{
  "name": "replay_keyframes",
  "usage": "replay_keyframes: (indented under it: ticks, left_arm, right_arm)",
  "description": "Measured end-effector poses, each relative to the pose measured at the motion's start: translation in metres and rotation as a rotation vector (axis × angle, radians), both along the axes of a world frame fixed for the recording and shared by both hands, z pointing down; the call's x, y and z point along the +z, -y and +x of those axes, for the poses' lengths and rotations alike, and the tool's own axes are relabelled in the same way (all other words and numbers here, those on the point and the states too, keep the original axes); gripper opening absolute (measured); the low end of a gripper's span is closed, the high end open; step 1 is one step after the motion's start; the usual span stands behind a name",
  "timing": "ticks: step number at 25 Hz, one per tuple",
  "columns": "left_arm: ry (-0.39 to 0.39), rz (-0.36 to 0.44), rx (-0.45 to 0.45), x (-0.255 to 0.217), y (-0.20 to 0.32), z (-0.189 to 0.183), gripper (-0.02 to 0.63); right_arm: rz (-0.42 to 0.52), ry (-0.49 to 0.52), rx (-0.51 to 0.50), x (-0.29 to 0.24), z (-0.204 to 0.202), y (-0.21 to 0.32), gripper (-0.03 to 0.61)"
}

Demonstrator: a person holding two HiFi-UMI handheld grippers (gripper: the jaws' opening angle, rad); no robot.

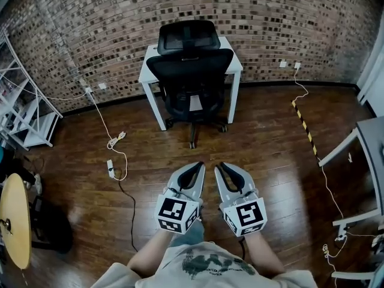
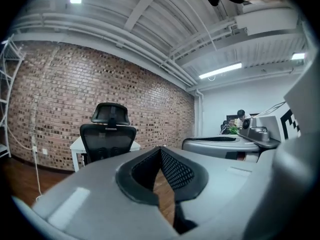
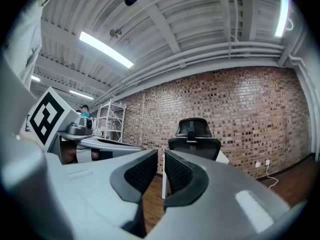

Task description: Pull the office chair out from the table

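Starting at the left, we see a cable [image 1: 102, 122] trailing over the floor [image 1: 270, 161], off to the side of the line between us and the chair. Our left gripper [image 1: 198, 165] is near us, pointing level, its jaws pressed together on nothing. Far ahead in the middle, the chair [image 1: 191, 71] is tucked under the white table [image 1: 233, 57] by the brick wall [image 1: 300, 17]. Its back faces us and it is well apart from both grippers. Our right gripper [image 1: 222, 165] is just beside the left one, its jaws a sliver apart with nothing between them. We judge the chair fairly heavy, but its star base [image 1: 193, 128] should roll readily on the smooth wood. It will likely swivel if we tug one side only. The mesh of the backrest [image 1: 191, 65] looks yielding, so the stiff rim along its top, one gripper toward each corner, seems the best hold. The neck under the headrest [image 1: 187, 38] seems a weaker place to pull from. Both grippers would need to spread wider to take that rim.
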State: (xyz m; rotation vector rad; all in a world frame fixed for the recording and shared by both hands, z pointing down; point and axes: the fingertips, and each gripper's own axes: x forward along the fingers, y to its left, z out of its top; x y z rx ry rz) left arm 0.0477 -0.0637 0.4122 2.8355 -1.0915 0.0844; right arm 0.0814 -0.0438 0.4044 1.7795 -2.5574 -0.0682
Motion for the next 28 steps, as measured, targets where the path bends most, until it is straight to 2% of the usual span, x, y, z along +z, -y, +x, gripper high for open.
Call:
replay_keyframes:
  ticks: [16,28]
  left_arm:
    - [-0.048,0.000,0.030,-0.016,0.173,-0.016,0.015]
    - [-0.057,0.007,0.052,-0.018,0.248,-0.025,0.015]
  right_arm:
    - [-0.021,-0.029,0.048,-0.010,-0.008,0.168,0.029]
    - [-0.031,-0.030,0.070,-0.007,-0.013,0.241,0.038]
